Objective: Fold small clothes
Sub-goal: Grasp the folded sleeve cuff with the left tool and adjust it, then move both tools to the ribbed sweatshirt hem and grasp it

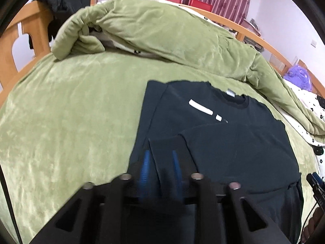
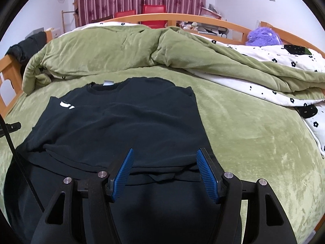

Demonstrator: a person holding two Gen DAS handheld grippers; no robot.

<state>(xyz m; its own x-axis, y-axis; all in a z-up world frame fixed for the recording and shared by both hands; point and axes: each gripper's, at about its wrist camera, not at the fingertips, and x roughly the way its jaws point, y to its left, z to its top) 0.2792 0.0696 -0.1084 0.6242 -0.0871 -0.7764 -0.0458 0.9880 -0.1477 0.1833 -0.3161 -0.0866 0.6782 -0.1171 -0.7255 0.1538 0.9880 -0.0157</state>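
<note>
Left tool (image 1: pixel 160 158): blue pads partly apart, blurred; a folded sleeve edge of the dark T-shirt (image 1: pixel 219 142) lay between them, pads not seen pressing on it.
Right tool (image 2: pixel 165 158): blue pads set wide apart, nothing between them; hovered above the near hem of the shirt, contact not clear.
T-shirt place: spread flat on the green blanket (image 2: pixel 254 142) of the bed, near the middle, in front of both tools.
T-shirt heading: collar with its pale label (image 2: pixel 107 82) pointed to the far side, hem to the near side; long axis ran near to far.
T-shirt fold: one side laid over the chest, partly covering the white print (image 1: pixel 201 106).
Far side: rumpled green duvet (image 2: pixel 121 46), heaped across the bed, well apart from the shirt.
</note>
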